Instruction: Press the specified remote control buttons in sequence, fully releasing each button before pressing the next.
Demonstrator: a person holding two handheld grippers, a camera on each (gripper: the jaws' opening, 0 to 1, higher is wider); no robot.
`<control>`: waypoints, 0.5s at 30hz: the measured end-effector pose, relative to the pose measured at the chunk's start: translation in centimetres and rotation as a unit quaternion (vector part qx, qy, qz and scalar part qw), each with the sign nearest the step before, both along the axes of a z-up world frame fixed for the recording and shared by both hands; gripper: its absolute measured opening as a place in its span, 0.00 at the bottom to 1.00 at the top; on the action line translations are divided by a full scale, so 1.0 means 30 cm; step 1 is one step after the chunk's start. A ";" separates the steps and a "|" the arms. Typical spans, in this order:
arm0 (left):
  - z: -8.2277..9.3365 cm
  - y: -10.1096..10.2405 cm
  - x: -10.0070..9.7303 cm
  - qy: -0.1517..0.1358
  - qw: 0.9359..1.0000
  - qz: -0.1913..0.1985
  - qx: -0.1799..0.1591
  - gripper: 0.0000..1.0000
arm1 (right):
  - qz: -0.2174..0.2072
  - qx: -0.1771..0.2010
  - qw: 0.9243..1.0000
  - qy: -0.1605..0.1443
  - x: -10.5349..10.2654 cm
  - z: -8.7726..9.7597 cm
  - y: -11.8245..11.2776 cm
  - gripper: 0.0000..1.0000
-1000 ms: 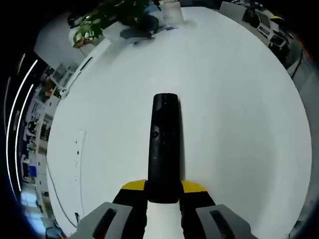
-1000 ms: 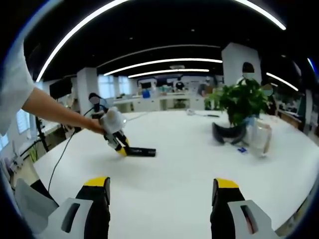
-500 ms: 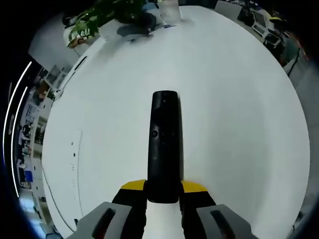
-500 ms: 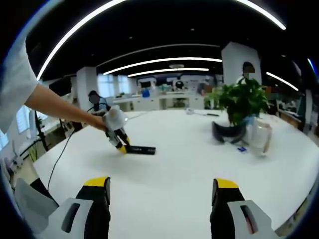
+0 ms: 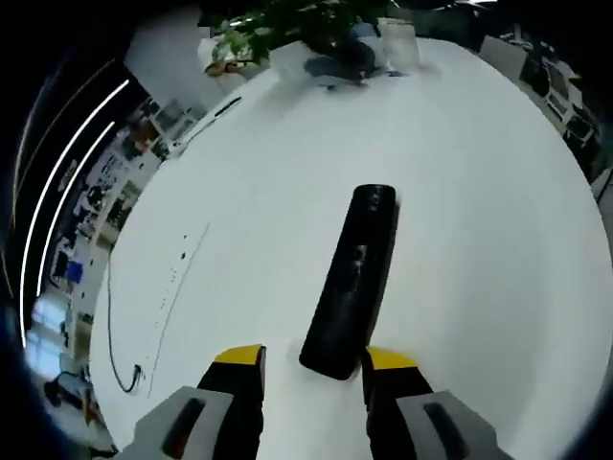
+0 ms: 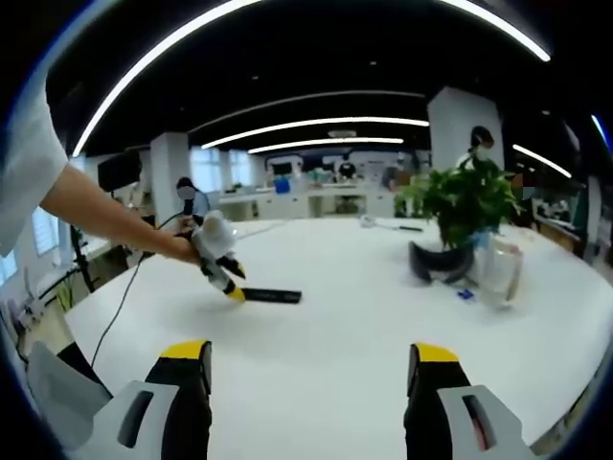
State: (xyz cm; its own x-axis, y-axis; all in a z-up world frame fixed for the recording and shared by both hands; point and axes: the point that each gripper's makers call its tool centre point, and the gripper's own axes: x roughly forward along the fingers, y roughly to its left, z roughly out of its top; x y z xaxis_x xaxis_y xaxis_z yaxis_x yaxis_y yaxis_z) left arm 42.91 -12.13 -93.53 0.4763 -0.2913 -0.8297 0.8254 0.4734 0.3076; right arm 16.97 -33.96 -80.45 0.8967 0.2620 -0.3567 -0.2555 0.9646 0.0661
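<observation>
While I work view by view, these lines give what each shows and how I judge the pressing step should go.

Left gripper view, remote: the black remote control (image 5: 351, 283) lies flat on the white table (image 5: 479, 240), its near end just ahead of my jaws and angled toward the right one.
Left gripper view, jaws: my left gripper (image 5: 316, 369) stands spread, yellow tips either side of the remote's near end; nothing is pinched. I cannot tell whether the right tip touches the casing.
Left gripper view, target: a small round button (image 5: 358, 253) shows near mid-body; other keys are too dark to read.
Left gripper view, surroundings: a potted plant (image 5: 306, 24) and a clear jar (image 5: 397, 43) stand well apart at the far edge.

Right gripper view, jaws: my right gripper (image 6: 306, 369) hangs wide apart, empty, well away from the remote control (image 6: 270, 296).
Right gripper view, left side: the left gripper (image 6: 218, 264) sits at the remote's end.

Method, judgement: steady the remote first, descend with one tip straight onto the key, then lift fully clear before the next press.
Method, caution: an oblique push would likely skid the remote across the smooth table.
</observation>
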 end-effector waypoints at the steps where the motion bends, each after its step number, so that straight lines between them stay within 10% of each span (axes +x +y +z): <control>1: 0.003 0.006 0.004 -0.008 1.000 0.011 -0.006 0.45 | 0.000 0.000 1.000 -0.001 0.000 0.001 0.001 0.83; 8: -0.002 0.014 -0.043 0.045 0.987 0.116 -0.104 0.61 | -0.011 0.009 1.000 -0.009 0.002 0.014 -0.018 0.83; 15: 0.105 -0.002 -0.100 0.022 0.961 0.155 -0.229 0.76 | -0.023 0.022 0.999 -0.016 -0.001 0.028 -0.035 0.83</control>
State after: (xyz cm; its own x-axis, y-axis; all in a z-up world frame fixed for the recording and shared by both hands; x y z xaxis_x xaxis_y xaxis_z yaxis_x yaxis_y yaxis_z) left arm 39.92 -12.17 -90.38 0.5661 -0.4802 -0.6700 0.6299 0.7763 -0.0242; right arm 16.95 -35.01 -79.61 0.9193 0.2344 -0.3163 -0.2131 0.9718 0.1008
